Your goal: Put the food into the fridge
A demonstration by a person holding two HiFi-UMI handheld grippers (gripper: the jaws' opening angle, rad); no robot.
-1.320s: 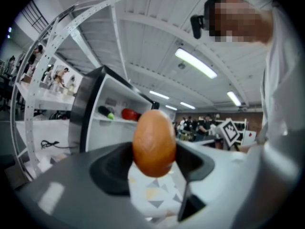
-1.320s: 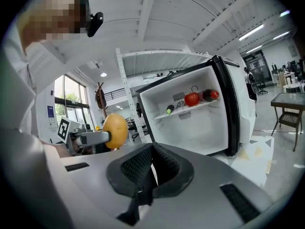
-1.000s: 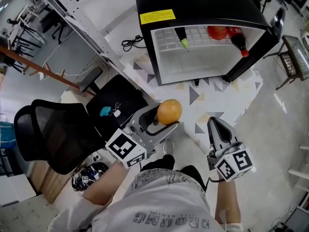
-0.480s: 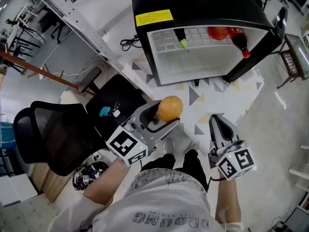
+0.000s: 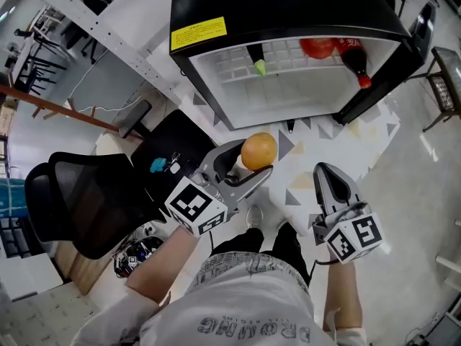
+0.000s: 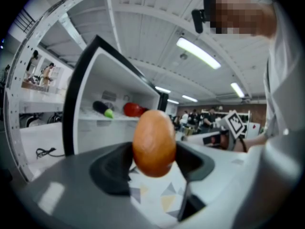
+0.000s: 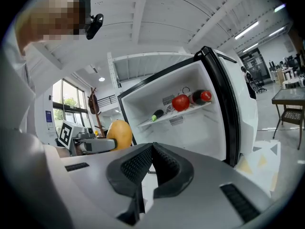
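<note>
**Left claw** [image 5: 250, 162]: clamped on an orange [image 5: 259, 150], which is held in the air just short of the open fridge [image 5: 288, 6].

**Right claw** [image 5: 325, 171]: jaws shut together, with nothing gripped. The orange is seen to its left.

**Beyond both claws:** on the fridge's shelf [image 5: 292, 51] are laid a dark vegetable [image 5: 256, 58] with a green tip, a tomato [image 5: 317, 47] and a red-capped bottle [image 5: 352, 60].

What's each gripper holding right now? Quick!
Left gripper: closed on the round orange fruit.
Right gripper: fingers closed together, holding nothing.
</note>
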